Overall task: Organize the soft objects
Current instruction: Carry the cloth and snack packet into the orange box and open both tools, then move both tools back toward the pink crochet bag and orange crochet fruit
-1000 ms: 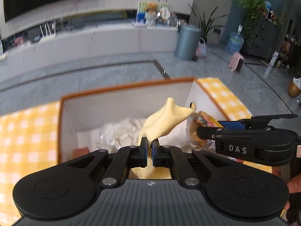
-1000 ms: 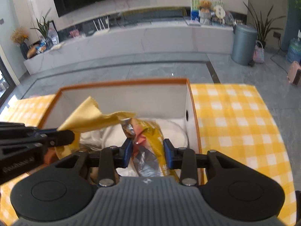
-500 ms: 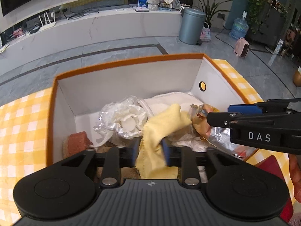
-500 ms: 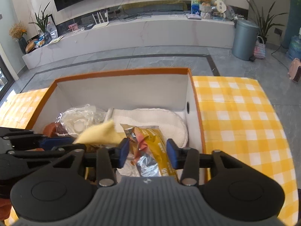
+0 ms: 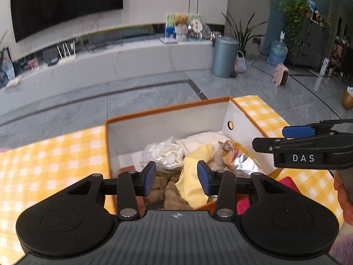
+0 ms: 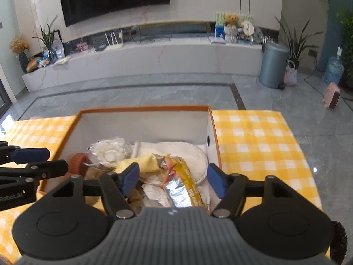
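The yellow cloth (image 5: pixel 195 172) lies loose in the orange-rimmed box (image 5: pixel 167 112), draped over a brown plush toy (image 5: pixel 169 195) and lying between the spread fingers of the left gripper (image 5: pixel 176 176), which grips nothing. Beside it rests a foil snack packet (image 6: pixel 181 181), below the right gripper (image 6: pixel 174 177), whose jaws also stand wide apart and empty. Both grippers hover level at the box's near edge, side by side. The box sits on a yellow checked table (image 6: pixel 253 137).

Matt yellow cloth (image 5: pixel 194 176); shiny foil packet (image 6: pixel 181 185); cardboard box (image 6: pixel 143 128).
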A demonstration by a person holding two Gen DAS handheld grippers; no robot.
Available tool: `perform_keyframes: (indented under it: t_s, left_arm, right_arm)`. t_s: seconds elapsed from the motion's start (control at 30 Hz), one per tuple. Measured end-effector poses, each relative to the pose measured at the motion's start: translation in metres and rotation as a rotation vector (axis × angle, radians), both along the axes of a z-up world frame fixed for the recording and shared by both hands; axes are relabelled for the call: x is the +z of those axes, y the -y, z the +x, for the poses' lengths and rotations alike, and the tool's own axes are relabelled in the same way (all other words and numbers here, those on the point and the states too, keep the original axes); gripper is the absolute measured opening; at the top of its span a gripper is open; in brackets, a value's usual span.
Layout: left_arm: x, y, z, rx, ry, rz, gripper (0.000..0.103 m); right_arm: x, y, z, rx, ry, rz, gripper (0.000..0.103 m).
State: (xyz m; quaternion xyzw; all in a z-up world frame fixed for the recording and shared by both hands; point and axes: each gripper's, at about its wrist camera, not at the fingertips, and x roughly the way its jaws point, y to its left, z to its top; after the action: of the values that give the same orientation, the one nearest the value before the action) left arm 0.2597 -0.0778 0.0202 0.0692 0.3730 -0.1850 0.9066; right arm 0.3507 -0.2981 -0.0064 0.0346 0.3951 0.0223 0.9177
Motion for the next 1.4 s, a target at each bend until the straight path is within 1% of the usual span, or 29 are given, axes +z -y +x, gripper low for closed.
perform_keyframes:
  t_s: [0.17,0.3,0.4,0.53,0.63,0.73,0.87,0.97,1.03,1.13,1.23,1.4]
  left_arm:
    - [0.019,-0.011,-0.031,-0.011,0.058,-0.001,0.049]
    - [0.027,-0.02,-0.06,-0.024,0.095,0.002,0.049]
    - [0.029,-0.027,-0.084,-0.037,0.115,0.002,0.049]
    - [0.027,-0.04,-0.112,-0.031,0.133,-0.018,0.049]
    - [0.022,-0.052,-0.131,-0.009,0.117,-0.028,0.049]
    - [0.015,-0.072,-0.148,0.023,0.068,-0.049,0.049]
    - [0.004,-0.095,-0.167,0.034,0.01,-0.027,0.049]
    - [-0.004,-0.108,-0.176,0.022,-0.039,-0.009,0.049]
    - [-0.01,-0.116,-0.181,0.016,-0.062,0.007,0.049]
    - [-0.018,-0.128,-0.183,0.002,-0.088,0.03,0.049]
    - [-0.027,-0.142,-0.185,-0.008,-0.103,0.044,0.049]
    - [-0.033,-0.154,-0.176,-0.026,-0.107,0.071,0.049]
  right_arm:
    - [0.021,-0.012,-0.031,0.012,0.053,-0.009,0.072]
    - [0.033,-0.024,-0.063,0.024,0.102,-0.009,0.077]
    - [0.036,-0.035,-0.09,0.034,0.135,-0.001,0.078]
    - [0.035,-0.051,-0.133,0.038,0.188,0.015,0.082]
    - [0.029,-0.064,-0.163,0.037,0.213,0.004,0.084]
    - [0.017,-0.076,-0.189,0.033,0.21,0.02,0.084]
    - [-0.002,-0.091,-0.215,0.022,0.182,0.028,0.084]
    - [-0.021,-0.103,-0.228,0.031,0.134,0.025,0.084]
    - [-0.032,-0.111,-0.231,0.049,0.091,0.004,0.084]
    - [-0.043,-0.12,-0.233,0.085,0.056,-0.032,0.084]
    - [-0.048,-0.128,-0.23,0.107,0.042,-0.061,0.084]
    - [-0.054,-0.14,-0.221,0.136,0.031,-0.103,0.084]
